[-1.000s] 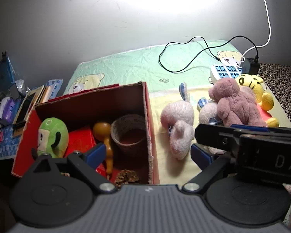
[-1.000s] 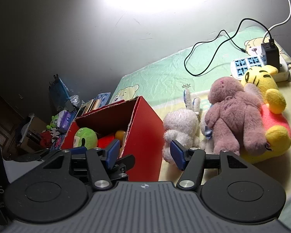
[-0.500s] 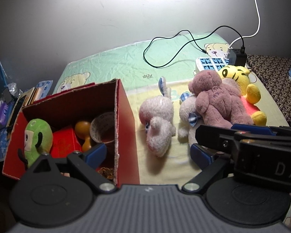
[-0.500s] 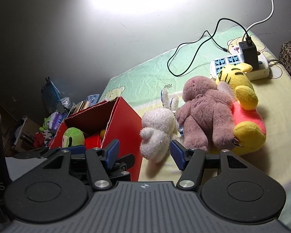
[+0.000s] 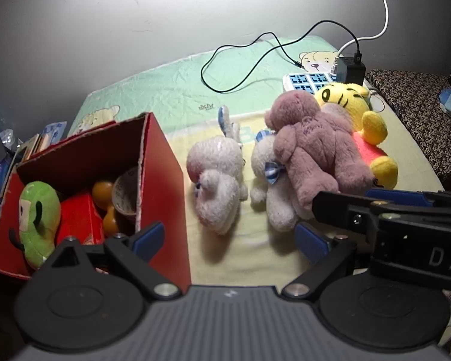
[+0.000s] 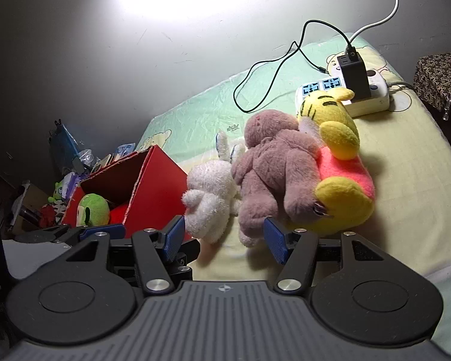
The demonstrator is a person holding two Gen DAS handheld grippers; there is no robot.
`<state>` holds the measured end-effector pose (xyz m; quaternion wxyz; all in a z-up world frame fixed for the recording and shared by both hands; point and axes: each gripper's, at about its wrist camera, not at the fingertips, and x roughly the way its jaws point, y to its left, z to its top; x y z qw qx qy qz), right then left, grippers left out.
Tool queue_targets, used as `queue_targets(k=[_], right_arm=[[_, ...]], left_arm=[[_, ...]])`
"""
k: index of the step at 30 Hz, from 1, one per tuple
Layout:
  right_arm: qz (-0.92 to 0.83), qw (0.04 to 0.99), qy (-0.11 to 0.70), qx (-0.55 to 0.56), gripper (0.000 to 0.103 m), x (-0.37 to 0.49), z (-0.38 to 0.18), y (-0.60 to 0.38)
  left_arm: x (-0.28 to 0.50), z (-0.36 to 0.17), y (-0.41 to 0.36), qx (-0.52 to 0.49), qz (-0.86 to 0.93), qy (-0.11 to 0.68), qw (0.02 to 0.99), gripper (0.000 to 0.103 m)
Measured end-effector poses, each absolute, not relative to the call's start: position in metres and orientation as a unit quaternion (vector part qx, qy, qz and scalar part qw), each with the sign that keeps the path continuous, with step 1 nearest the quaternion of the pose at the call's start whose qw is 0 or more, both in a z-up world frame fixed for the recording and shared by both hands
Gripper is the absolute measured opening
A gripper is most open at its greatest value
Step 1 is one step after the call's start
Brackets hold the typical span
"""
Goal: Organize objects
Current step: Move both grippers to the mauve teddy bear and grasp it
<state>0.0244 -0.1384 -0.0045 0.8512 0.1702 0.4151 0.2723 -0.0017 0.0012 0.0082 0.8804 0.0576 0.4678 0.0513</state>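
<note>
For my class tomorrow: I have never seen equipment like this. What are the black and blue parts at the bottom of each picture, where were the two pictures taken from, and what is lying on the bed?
There is no robot here. A person holds a two-finger gripper in each hand, and each gripper carries a wide-angle camera looking forward along its fingers. One picture comes from the left gripper, the other from the right gripper. The blue pads are the fingertips. Both grippers are open and hold nothing.

On the bed lie a white plush, a second white plush partly under a mauve bear, and a yellow plush behind it. To the left stands an open red box that already holds a green plush and other small things. A power strip with a black charger lies at the back.
</note>
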Motion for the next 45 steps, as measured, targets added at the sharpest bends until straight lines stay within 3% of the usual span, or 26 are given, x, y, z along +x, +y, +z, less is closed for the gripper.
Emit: queue_targets(k=[8,21,32,41,45], right_arm=[[0.239,0.857,0.423,0.172,0.061,0.028,-0.018,-0.162],[0.241,0.878,0.374,0.177,0.055,0.058,-0.009,-0.177],[0.247,0.859,0.417,0.166,0.053,0.106,-0.039,-0.163],[0.298,0.8,0.454,0.255,0.053,0.13,-0.059,-0.163],[0.315,0.801,0.445,0.248,0.048,0.129,-0.057,-0.16]], left_arm=[[0.006,-0.013,0.008,-0.018,-0.006,0.501,0.865,0.094],[0.036,-0.009,0.001,-0.066,-0.084,0.467,0.878,0.095],[0.078,-0.041,0.014,-0.132,-0.116,0.487,0.855,0.095],[0.101,-0.054,0.011,-0.139,-0.146,0.485,0.851,0.093],[0.105,-0.054,0.006,-0.124,-0.15,0.479,0.856,0.091]])
